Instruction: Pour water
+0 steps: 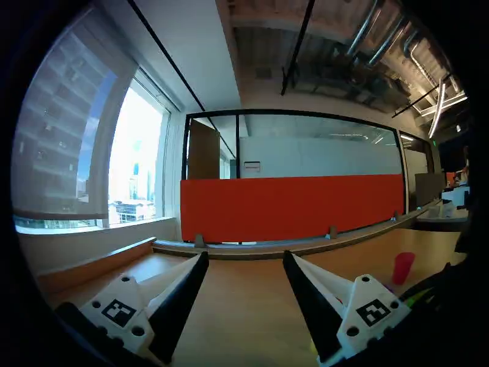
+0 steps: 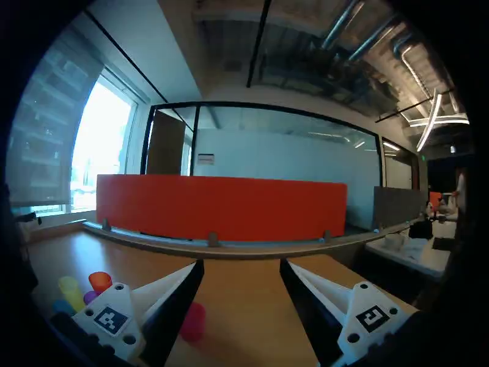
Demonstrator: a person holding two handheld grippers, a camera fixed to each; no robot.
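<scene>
Your left hand-held gripper (image 1: 245, 255) is hovering wide open over the tabletop (image 1: 244, 318), holding nothing; your right hand-held gripper (image 2: 241, 263) is gaping equally wide, empty. A pink cup (image 1: 403, 268) is standing upright at lower right of the left gripper view, well apart from the fingers (image 1: 305, 298). In the right gripper view a magenta cup (image 2: 192, 321) is sitting just beside the frame-left finger (image 2: 179, 300) — other coloured cups (image 2: 99, 281) are clustering at lower left. They are looking like thin plastic: light, smooth, easily tipped, so grip gently around the mid-wall.
</scene>
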